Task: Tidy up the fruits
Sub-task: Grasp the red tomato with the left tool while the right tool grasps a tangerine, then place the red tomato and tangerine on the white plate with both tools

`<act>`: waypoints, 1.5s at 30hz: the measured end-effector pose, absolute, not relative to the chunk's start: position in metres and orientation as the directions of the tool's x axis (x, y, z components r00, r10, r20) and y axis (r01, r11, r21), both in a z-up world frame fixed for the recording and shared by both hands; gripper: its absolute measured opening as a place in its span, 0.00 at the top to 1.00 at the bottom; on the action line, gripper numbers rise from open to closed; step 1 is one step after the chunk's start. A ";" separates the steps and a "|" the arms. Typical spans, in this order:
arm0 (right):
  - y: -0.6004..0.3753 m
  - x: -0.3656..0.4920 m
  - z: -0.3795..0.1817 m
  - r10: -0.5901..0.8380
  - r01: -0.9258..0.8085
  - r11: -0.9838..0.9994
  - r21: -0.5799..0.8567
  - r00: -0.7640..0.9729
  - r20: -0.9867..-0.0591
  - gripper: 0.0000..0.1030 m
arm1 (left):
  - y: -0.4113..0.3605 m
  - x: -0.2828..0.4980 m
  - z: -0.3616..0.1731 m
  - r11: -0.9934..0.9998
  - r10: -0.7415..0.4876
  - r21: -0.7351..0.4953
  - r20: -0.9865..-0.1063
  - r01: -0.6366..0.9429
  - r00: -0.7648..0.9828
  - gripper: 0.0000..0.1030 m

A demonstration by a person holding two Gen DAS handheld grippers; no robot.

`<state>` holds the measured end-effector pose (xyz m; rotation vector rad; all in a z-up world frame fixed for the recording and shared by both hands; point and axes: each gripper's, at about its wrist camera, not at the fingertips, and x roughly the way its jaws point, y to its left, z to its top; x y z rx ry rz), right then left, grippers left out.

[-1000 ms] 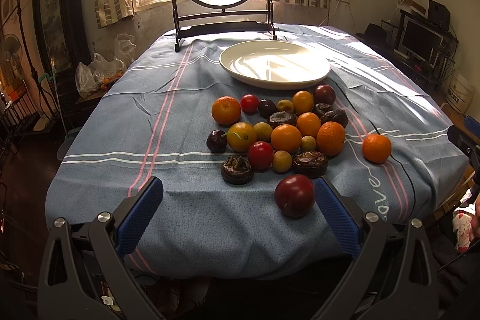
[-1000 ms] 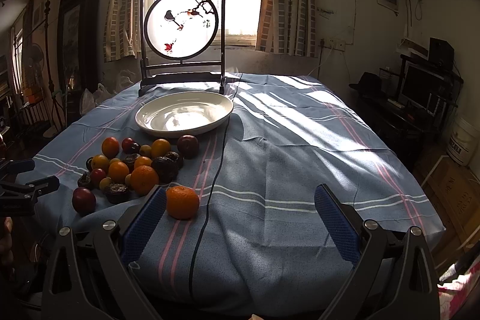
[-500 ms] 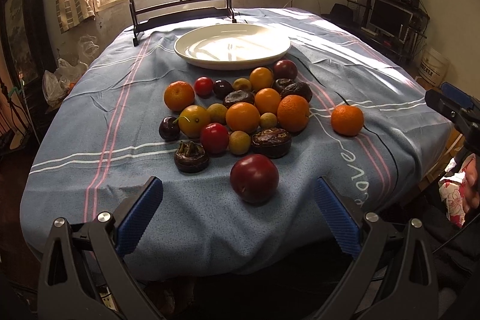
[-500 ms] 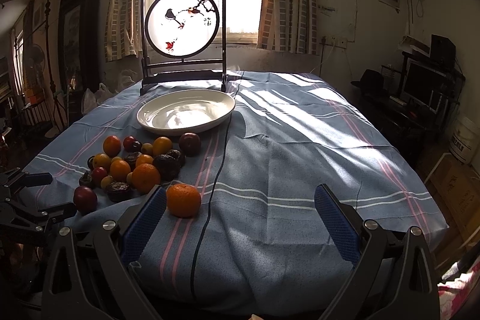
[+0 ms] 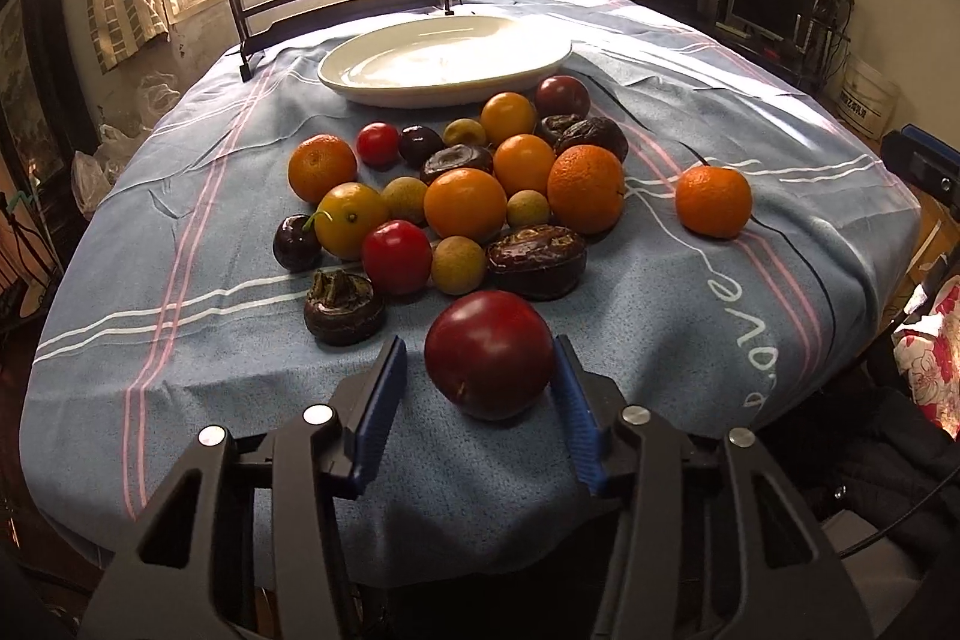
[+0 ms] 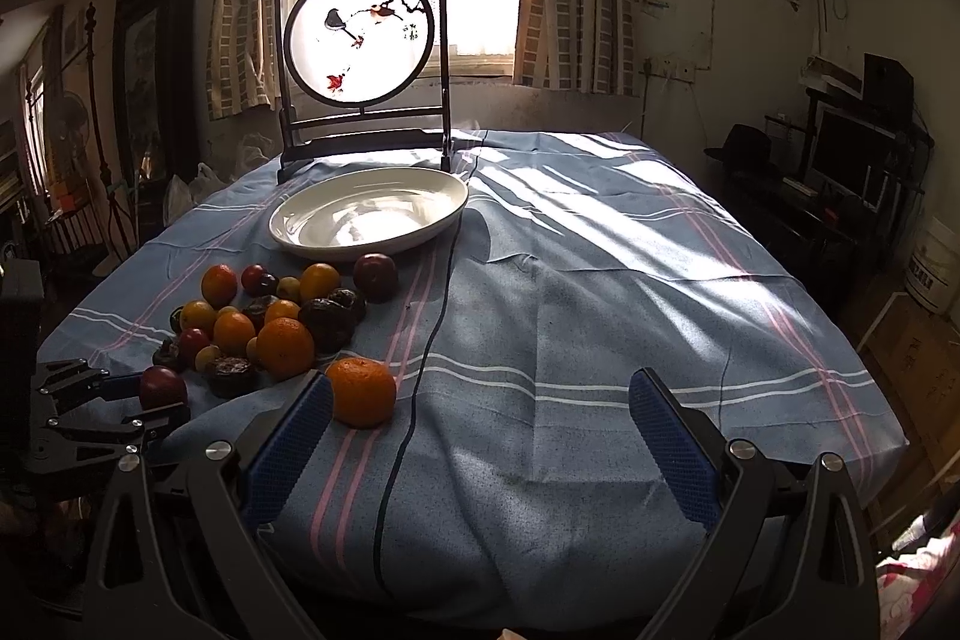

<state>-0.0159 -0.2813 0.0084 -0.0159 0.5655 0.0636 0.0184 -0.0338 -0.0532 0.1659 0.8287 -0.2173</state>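
Note:
A dark red plum (image 5: 489,353) lies on the blue cloth between the blue pads of my left gripper (image 5: 480,370). The right pad touches it and the left pad stands a little off, so the jaws are narrowed but open. Behind it lies a pile of oranges, plums and dark fruits (image 5: 462,196), then an empty white plate (image 5: 444,61). A lone mandarin (image 5: 713,201) sits to the right; it also shows in the right wrist view (image 6: 362,392), just past the left pad of my open, empty right gripper (image 6: 480,418). The left gripper (image 6: 129,403) also shows there, around the plum (image 6: 162,387).
A round painted screen on a dark stand (image 6: 360,52) stands behind the plate (image 6: 369,214). A black cable (image 6: 432,340) runs down the cloth past the mandarin. A desk with a monitor (image 6: 852,166) is at the right. The table's front edge is just below both grippers.
My left gripper has moved forward and right over the table edge and narrowed its jaws around the dark red plum. The right gripper has barely moved.

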 end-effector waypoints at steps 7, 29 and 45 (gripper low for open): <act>-0.280 -0.008 -0.001 0.090 -0.095 0.995 0.021 0.817 -0.569 0.04 | -0.035 0.013 -0.046 0.963 -0.146 0.055 -0.712 0.262 0.686 0.63; -0.221 0.057 -0.038 0.258 -0.314 0.949 0.039 0.696 -0.670 0.56 | -0.003 0.023 -0.038 0.980 -0.158 -0.021 -0.694 0.200 0.703 0.63; -0.225 0.172 0.010 0.332 -0.314 0.938 0.149 0.686 -0.648 0.56 | -0.024 0.168 0.008 0.957 -0.259 -0.090 -0.697 0.276 0.669 0.62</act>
